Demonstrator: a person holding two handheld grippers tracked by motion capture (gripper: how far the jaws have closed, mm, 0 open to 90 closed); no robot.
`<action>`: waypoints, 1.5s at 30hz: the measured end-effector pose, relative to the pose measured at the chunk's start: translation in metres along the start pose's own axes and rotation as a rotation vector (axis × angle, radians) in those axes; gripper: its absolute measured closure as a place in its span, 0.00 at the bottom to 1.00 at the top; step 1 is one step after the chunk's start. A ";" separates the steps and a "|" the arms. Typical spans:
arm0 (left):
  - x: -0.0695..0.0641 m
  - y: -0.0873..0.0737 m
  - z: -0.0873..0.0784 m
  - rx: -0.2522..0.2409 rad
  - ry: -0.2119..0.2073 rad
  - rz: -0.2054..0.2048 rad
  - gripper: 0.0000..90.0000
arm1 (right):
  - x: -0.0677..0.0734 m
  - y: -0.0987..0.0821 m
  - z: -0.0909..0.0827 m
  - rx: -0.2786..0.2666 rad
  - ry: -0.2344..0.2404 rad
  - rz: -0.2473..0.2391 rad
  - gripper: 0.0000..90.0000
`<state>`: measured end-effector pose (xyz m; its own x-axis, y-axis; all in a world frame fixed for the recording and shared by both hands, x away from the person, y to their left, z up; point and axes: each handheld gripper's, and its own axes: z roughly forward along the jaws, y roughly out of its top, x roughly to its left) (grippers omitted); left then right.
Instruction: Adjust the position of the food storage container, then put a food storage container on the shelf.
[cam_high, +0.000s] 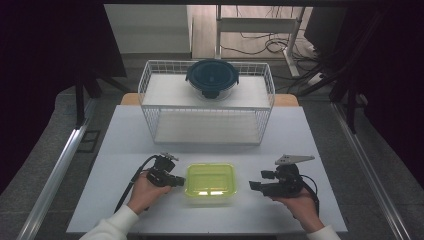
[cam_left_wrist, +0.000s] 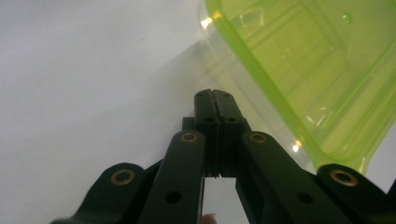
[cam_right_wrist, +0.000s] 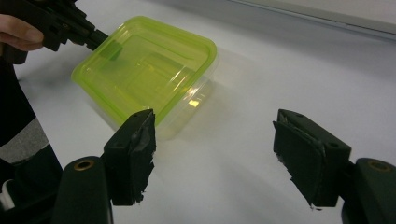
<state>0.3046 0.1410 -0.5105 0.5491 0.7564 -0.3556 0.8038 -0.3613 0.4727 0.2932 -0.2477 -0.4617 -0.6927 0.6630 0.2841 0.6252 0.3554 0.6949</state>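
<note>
A clear square container with a lime-green lid (cam_high: 210, 182) sits on the white table (cam_high: 125, 135) near its front edge. My left gripper (cam_high: 176, 180) is shut with nothing between its jaws, its tip right at the container's left edge. In the left gripper view the closed tips (cam_left_wrist: 215, 95) lie beside the green lid (cam_left_wrist: 303, 60); I cannot tell whether they touch. My right gripper (cam_high: 255, 186) is held open a short way right of the container. In the right gripper view its fingers (cam_right_wrist: 133, 154) stand wide apart, the container (cam_right_wrist: 144, 65) lying ahead and to the left.
A white wire basket rack (cam_high: 207, 102) stands across the middle of the table. A round container with a dark blue lid (cam_high: 212, 77) rests on its top shelf. Cables and a desk frame lie on the floor behind.
</note>
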 end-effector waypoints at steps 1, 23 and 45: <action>0.001 -0.001 -0.002 -0.012 0.000 -0.005 1.00 | 0.000 -0.001 0.000 0.001 0.000 0.005 0.33; -0.002 -0.023 -0.045 -0.252 0.010 -0.060 0.31 | -0.005 0.003 0.017 0.016 0.014 0.010 0.31; -0.002 -0.007 -0.031 -0.243 -0.135 -0.105 0.28 | -0.016 0.003 0.032 -0.009 0.090 0.144 0.36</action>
<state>0.2910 0.1594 -0.4880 0.5043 0.6973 -0.5093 0.7884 -0.1313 0.6010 0.3172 -0.2360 -0.4854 -0.6256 0.6449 0.4390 0.7175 0.2546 0.6484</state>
